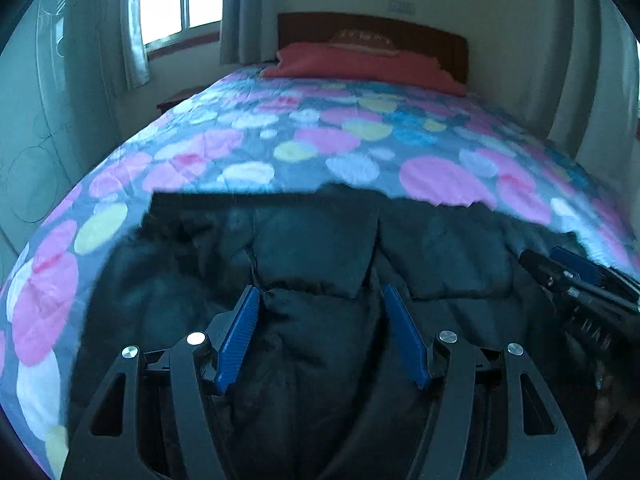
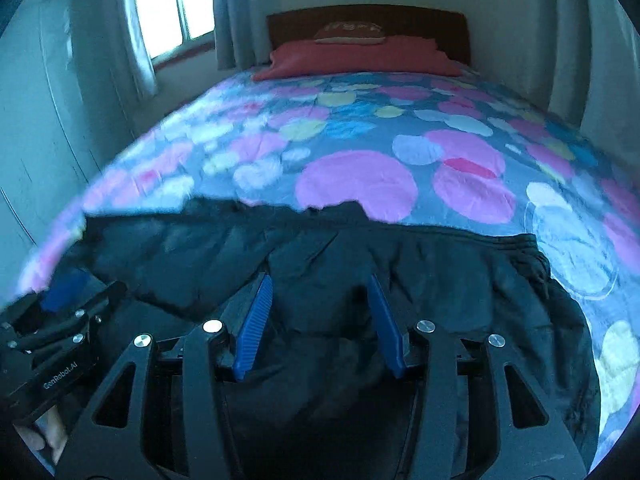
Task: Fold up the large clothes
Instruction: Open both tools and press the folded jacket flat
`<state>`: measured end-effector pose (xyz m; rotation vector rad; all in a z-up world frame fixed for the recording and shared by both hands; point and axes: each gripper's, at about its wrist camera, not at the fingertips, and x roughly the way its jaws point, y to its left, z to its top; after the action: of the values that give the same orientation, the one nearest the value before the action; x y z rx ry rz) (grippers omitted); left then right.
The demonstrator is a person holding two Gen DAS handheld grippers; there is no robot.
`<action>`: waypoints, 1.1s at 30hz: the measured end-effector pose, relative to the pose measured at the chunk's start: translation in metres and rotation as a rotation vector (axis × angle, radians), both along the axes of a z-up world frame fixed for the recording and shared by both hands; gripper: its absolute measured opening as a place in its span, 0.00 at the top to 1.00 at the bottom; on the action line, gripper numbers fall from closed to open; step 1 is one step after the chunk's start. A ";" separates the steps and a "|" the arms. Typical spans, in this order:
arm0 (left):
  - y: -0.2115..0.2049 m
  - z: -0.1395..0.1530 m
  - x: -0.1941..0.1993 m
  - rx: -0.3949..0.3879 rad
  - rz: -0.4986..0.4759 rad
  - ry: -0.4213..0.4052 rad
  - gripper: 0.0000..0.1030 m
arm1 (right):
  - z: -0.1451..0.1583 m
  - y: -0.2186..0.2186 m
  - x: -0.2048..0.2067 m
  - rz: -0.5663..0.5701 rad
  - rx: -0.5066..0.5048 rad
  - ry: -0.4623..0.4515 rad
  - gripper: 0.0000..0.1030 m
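Lying across the near end of a bed [image 1: 320, 136] with a dotted quilt, black padded jacket [image 1: 316, 248], left hand-held gripper [image 1: 320, 292] wide open above it, gripping nothing, right hand-held gripper [image 2: 320, 282] likewise, "GenRobot.AI" lettering [image 2: 59, 376] on the left one's body.

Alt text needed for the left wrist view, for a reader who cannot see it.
The open left gripper hovers over a black padded jacket spread on a bed with a polka-dot cover. The right gripper enters from the right edge; a red pillow lies by the headboard.
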<state>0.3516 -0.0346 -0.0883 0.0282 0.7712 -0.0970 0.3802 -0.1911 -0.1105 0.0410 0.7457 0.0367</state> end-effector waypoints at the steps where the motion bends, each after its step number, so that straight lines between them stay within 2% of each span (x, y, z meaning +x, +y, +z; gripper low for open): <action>1: -0.002 -0.009 0.003 0.013 0.001 0.013 0.38 | -0.008 0.000 0.003 -0.002 0.002 0.017 0.52; 4: 0.000 -0.027 0.006 -0.007 0.008 0.026 0.36 | -0.034 -0.004 0.008 -0.020 0.020 0.063 0.51; 6: -0.004 -0.034 0.005 0.027 0.010 0.004 0.37 | -0.040 -0.002 0.008 -0.033 0.006 0.048 0.51; 9: -0.008 -0.039 0.009 0.051 0.014 0.017 0.37 | -0.041 0.001 0.009 -0.038 -0.010 0.057 0.51; 13: 0.002 -0.022 0.002 0.016 0.007 0.030 0.37 | -0.021 -0.012 -0.001 -0.029 0.045 0.043 0.52; 16: 0.024 0.000 -0.011 -0.012 0.026 -0.051 0.37 | 0.006 -0.038 -0.020 -0.074 0.029 -0.042 0.50; 19: 0.041 0.012 -0.011 0.041 0.053 -0.114 0.37 | 0.010 -0.065 -0.020 -0.141 -0.028 -0.042 0.49; 24: 0.063 -0.016 0.013 0.034 0.113 0.000 0.37 | -0.031 -0.090 -0.007 -0.177 -0.011 0.058 0.49; 26: 0.059 -0.031 0.017 0.064 0.106 0.007 0.36 | -0.040 -0.088 -0.007 -0.188 -0.030 0.039 0.49; 28: 0.054 -0.036 0.021 0.089 0.110 0.009 0.36 | -0.041 -0.086 -0.005 -0.195 -0.054 0.046 0.49; 30: 0.055 -0.034 0.022 0.089 0.109 0.019 0.36 | -0.037 -0.090 -0.007 -0.191 -0.030 0.046 0.49; 33: 0.065 -0.019 0.006 0.071 0.116 -0.004 0.36 | -0.018 -0.099 -0.023 -0.198 0.001 0.022 0.50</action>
<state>0.3573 0.0305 -0.1078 0.0506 0.7707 0.0404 0.3571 -0.2903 -0.1285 0.1160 0.7605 -0.1525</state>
